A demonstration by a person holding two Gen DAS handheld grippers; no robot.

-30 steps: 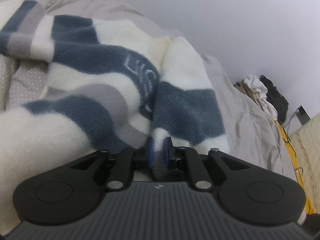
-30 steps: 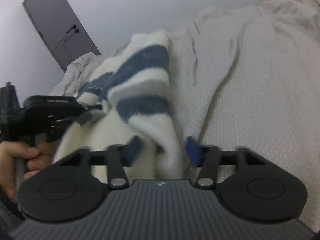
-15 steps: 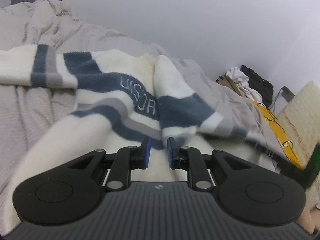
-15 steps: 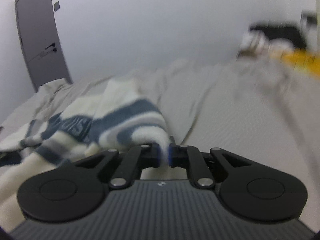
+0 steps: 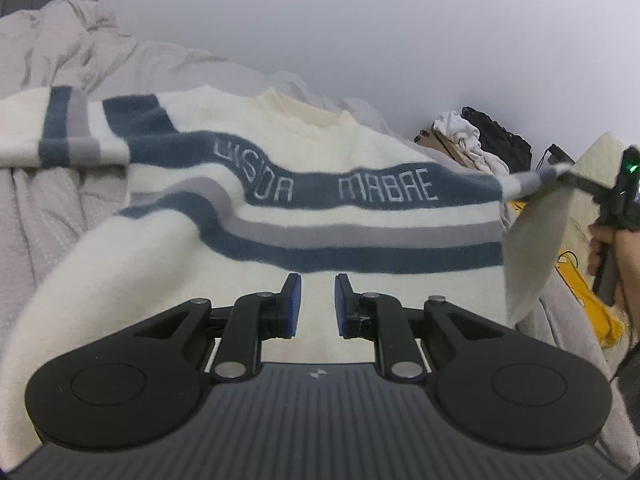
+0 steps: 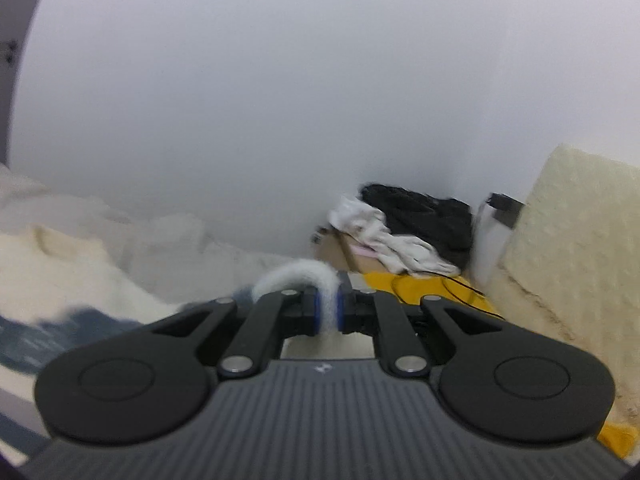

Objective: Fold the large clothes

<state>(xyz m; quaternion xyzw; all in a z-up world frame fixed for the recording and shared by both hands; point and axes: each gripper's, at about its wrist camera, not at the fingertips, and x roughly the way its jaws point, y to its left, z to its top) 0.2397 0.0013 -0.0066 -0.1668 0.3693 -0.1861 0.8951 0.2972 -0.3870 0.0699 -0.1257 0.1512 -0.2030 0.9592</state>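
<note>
1. I have the striped fleece sweater (image 5: 320,208) spread chest-up across the grey bedding (image 5: 48,208), its collar at the far side and the lettered navy band running left to right.
2. My right gripper (image 6: 328,312) is clamped on a grey-and-white edge of the sweater, seemingly a sleeve end or cuff, a curl of fleece bulging above the blue pads (image 6: 317,312). The left wrist view shows that gripper at far right with the person's hand (image 5: 600,248) on its grip, and the fabric pulled out taut and lifted off the bed.
3. My left gripper (image 5: 317,304) hovers over the plain cream body near the hem, jaws slightly apart with nothing pinched between them; those jaws have just been opening a little and now stand off the cloth.
4. My reading: this is the laying-out step, drawing the right sleeve straight before any fold is made.
5. Next, I judge, the right side must be carried in across the chest while the left gripper takes a fresh hold or pins the body.
6. Beyond the bed's far right corner lies a heap of white and black clothes (image 6: 400,224).
</note>
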